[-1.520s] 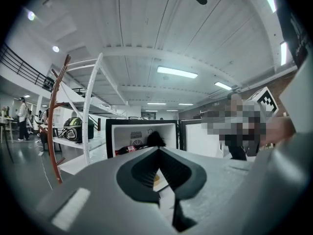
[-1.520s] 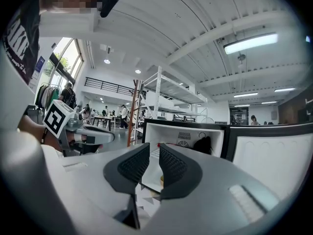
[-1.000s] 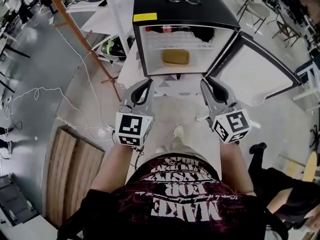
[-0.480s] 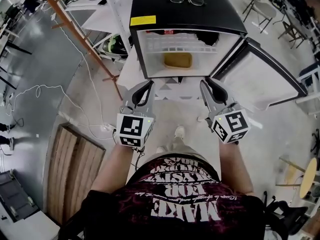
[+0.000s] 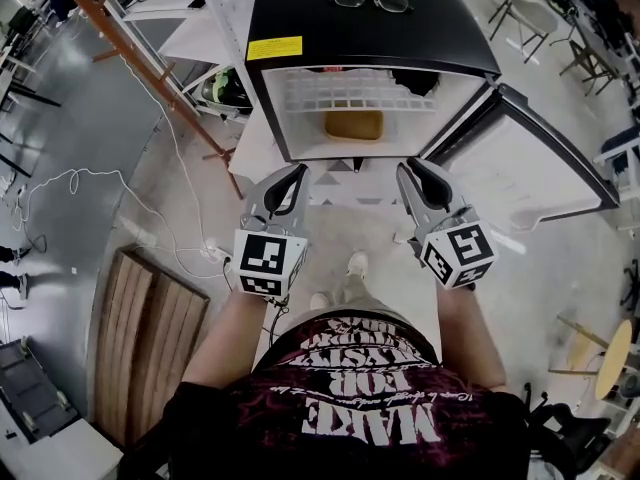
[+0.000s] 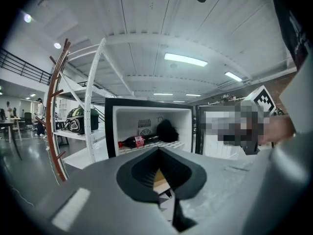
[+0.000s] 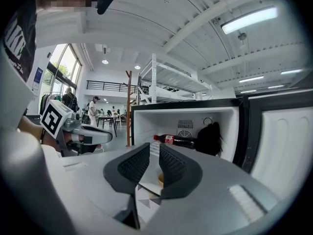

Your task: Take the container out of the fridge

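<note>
Fridge stands with its door swung wide to the right, leaving the opening unobstructed. The tan container sits low in the cavity under the wire shelf, untouched. Both grippers hang side by side just short of the opening, aimed in. Left gripper: jaws closed tip to tip, empty. Right gripper: jaws parted, nothing between. My read is a paired approach, one gripper for each side of the wide container.

Container: only a tan sliver shows behind the right gripper; dark object at the far right inside the fridge: unidentifiable; open door: cut off at the right edge.
</note>
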### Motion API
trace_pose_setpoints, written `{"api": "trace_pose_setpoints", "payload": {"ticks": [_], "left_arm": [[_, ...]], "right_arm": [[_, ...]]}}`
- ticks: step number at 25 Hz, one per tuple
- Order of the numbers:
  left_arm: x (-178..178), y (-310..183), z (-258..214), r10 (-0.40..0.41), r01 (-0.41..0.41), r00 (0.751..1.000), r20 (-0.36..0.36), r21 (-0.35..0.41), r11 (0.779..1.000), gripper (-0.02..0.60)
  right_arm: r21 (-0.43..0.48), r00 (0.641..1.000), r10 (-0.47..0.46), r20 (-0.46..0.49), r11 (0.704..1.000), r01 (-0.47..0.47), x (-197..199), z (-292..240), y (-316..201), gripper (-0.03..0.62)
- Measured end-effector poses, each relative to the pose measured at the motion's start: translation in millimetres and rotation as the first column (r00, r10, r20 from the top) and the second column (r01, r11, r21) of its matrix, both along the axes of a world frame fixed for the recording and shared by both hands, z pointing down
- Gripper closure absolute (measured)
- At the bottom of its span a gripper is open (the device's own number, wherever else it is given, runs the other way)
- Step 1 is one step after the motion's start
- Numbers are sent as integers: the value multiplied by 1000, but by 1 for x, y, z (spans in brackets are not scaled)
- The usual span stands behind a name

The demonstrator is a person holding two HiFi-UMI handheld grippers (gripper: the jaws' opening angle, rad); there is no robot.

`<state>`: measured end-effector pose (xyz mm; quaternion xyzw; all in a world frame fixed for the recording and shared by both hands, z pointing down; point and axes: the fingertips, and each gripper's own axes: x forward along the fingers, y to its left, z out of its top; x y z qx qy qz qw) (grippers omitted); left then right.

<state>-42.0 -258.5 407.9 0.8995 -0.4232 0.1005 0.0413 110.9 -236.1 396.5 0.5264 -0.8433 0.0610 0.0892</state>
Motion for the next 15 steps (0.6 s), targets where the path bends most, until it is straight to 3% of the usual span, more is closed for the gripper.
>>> {"api": "trace_pose_setpoints", "payload": {"ticks": [15], "left_arm": [[24, -32, 8, 8, -8, 1000, 9, -18, 1000, 581]], "right_arm": [[-56, 1000, 2, 1, 998, -2, 19, 23, -32, 513]]}}
